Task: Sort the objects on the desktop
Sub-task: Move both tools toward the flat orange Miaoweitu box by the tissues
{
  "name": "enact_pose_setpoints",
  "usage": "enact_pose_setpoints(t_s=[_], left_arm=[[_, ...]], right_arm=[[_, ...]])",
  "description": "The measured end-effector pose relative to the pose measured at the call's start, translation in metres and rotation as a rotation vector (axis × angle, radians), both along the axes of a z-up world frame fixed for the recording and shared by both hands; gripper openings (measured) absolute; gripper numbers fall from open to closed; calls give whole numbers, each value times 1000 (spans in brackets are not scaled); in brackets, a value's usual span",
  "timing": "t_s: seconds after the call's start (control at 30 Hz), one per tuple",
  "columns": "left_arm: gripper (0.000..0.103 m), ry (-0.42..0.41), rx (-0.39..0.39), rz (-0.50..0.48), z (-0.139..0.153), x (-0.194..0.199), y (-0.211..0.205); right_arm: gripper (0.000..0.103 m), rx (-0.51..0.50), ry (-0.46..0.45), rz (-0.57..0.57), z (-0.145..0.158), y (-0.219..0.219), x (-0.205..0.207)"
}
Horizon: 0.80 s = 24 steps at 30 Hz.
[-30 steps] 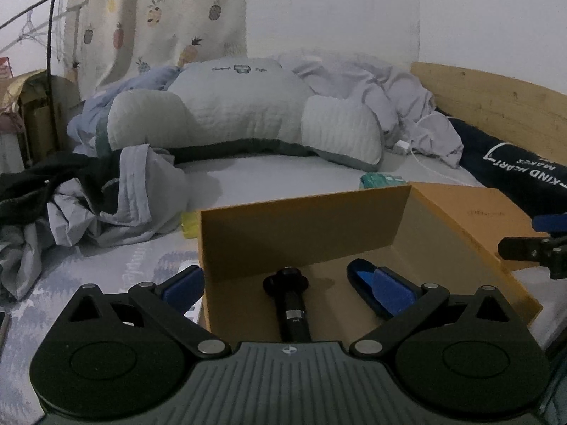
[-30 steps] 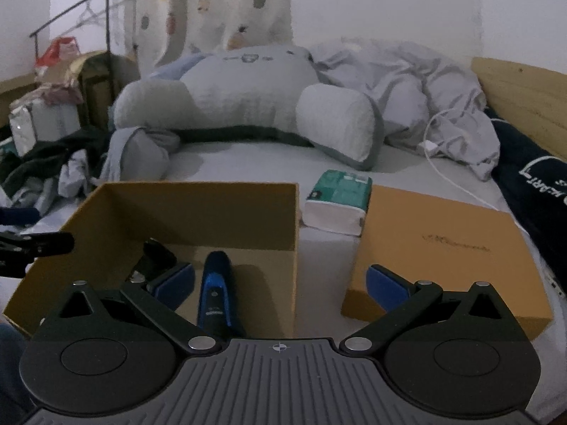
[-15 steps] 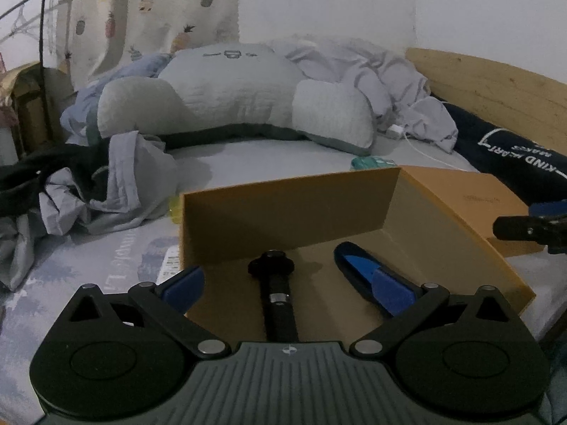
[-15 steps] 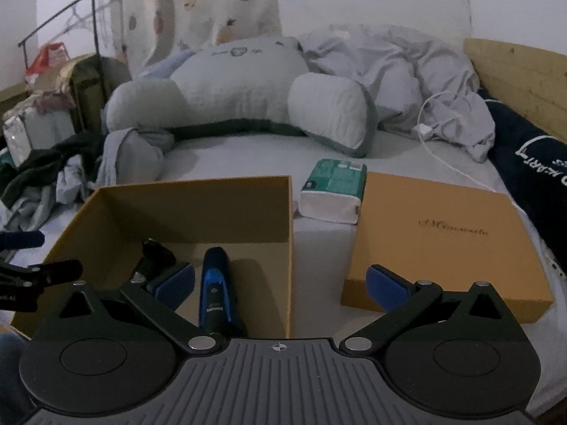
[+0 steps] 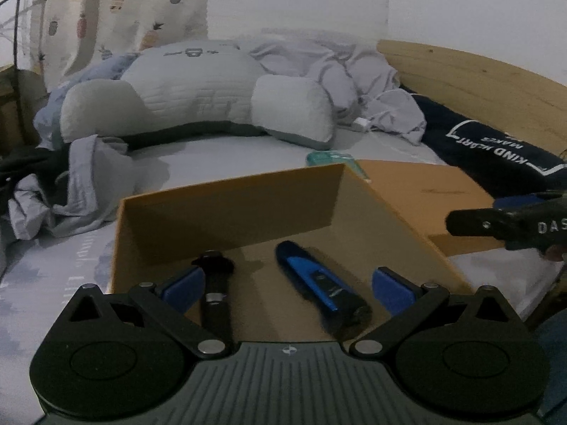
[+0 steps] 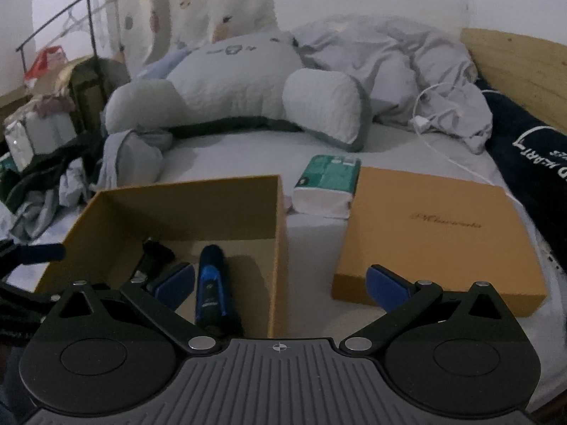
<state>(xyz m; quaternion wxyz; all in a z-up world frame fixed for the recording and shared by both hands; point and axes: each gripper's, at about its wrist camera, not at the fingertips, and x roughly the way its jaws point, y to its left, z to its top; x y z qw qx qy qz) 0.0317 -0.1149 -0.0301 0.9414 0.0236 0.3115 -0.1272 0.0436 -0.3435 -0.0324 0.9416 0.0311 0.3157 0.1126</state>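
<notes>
Behind everything sits a messy bed with a big pale grey cushion [image 6: 244,85] and crumpled grey sheets. On the bed stands an open brown cardboard box [image 5: 226,209]. Inside it lie two things side by side: a black stick-shaped tool with a round knob on its end [image 5: 214,294] and a blue and black pen-shaped gadget [image 5: 320,283]. Just beside the box, to the right, lies a flat brown cardboard lid [image 6: 436,233]. A green and white pack of tissues [image 6: 327,186] sits on the sheet, touching the lid's far corner and outside the box.

The left gripper [image 5: 287,283] hangs over the near edge of the box, fingers spread wide, holding nothing. The right gripper [image 6: 280,283] hangs above the gap between box and lid, also wide open and holding nothing.

Things could go wrong here. The bed is soft, so a push on the thin box wall may tip or slide the box. The tissue pack is squishy and could slip from a grip. The two grippers are near each other and might bump.
</notes>
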Motion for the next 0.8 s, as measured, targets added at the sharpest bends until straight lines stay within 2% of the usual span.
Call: enact_pose_setpoints(t_s=[0.17,0.47,0.8], left_arm=[[103,5,-18,-19,10,8,-19],[103,-36,-22,-69,33,23,-51],[103,-38,-40,-132,44,51,-96]], right_arm=[[103,13,-8,-41,8,-21,8],[103,41,-18,-65,20,-50,14],[103,28,-10,-187,14,-106,23]])
